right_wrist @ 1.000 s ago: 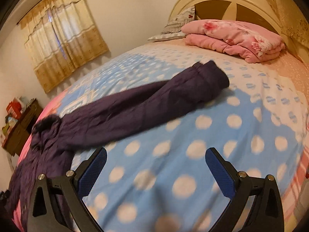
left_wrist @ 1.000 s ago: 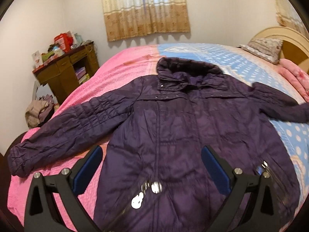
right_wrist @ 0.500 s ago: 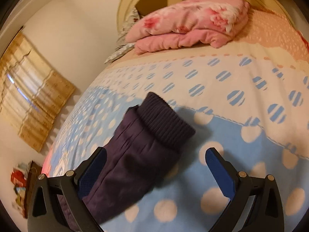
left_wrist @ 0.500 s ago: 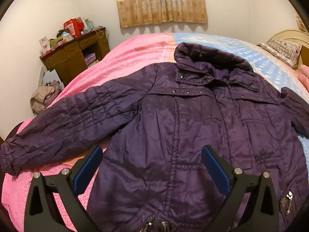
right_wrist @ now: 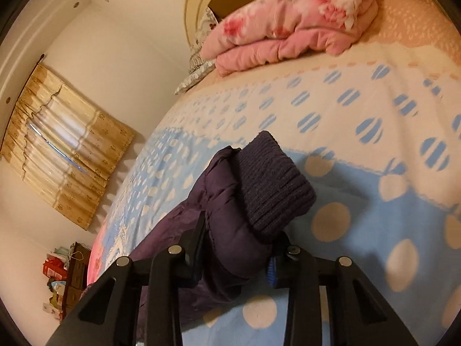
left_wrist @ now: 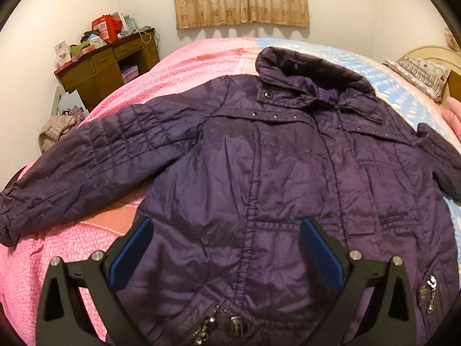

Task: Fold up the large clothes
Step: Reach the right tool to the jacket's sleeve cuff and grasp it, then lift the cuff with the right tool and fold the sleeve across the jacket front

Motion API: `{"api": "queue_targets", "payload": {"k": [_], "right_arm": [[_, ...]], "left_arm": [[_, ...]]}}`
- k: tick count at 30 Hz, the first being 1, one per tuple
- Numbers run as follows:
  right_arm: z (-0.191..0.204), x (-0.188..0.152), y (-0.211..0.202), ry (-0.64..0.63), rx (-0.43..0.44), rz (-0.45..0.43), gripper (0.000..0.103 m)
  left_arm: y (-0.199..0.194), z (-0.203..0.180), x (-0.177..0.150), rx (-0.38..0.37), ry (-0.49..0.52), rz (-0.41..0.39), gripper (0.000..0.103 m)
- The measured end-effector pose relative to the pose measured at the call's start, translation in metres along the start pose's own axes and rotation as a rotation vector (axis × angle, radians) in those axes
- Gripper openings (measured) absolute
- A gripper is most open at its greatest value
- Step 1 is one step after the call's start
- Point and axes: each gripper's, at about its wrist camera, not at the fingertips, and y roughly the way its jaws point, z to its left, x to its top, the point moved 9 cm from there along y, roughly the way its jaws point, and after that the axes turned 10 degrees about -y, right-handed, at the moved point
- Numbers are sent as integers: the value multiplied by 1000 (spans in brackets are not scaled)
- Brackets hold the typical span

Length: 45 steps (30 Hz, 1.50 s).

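Note:
A large dark purple quilted jacket (left_wrist: pixel 276 178) lies face up, spread flat on the bed, collar toward the curtain, one sleeve (left_wrist: pixel 86 167) stretched out to the left. My left gripper (left_wrist: pixel 227 248) is open and empty, hovering over the jacket's lower front. In the right wrist view my right gripper (right_wrist: pixel 239 256) is shut on the jacket's other sleeve (right_wrist: pixel 230 225), just behind its ribbed knit cuff (right_wrist: pixel 273 184), which rests on the dotted bedspread.
The bed has a pink cover (left_wrist: pixel 52 253) on the left and a blue dotted cover (right_wrist: pixel 360 225) on the right. Folded pink blankets (right_wrist: pixel 294 28) and a pillow lie by the headboard. A cluttered wooden desk (left_wrist: pixel 109 66) stands at the wall.
My right gripper moved up to the sleeve end and closed on it behind the cuff. My left gripper moved forward over the jacket's body and stayed open.

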Motion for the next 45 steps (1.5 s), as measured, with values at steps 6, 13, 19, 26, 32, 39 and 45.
{"api": "queue_targets", "payload": {"k": [6, 13, 19, 26, 32, 39, 45], "right_arm": [[51, 34, -32, -102, 8, -81, 31], [151, 75, -72, -299, 54, -177, 30], [246, 87, -100, -471, 110, -241, 30], [367, 55, -121, -689, 212, -261, 30], [453, -12, -128, -838, 327, -196, 30], [534, -133, -118, -1009, 461, -74, 30], [565, -252, -82, -1144, 527, 59, 30]], "left_arm": [[-19, 8, 3, -41, -33, -19, 103], [-36, 24, 2, -77, -71, -36, 103], [-43, 35, 1, -81, -81, -54, 103], [-44, 45, -3, -96, -110, -49, 103], [-39, 61, -2, -86, -145, -54, 103], [-36, 69, -8, -89, -151, -42, 103], [-39, 83, -6, -73, -168, -52, 103]]}}
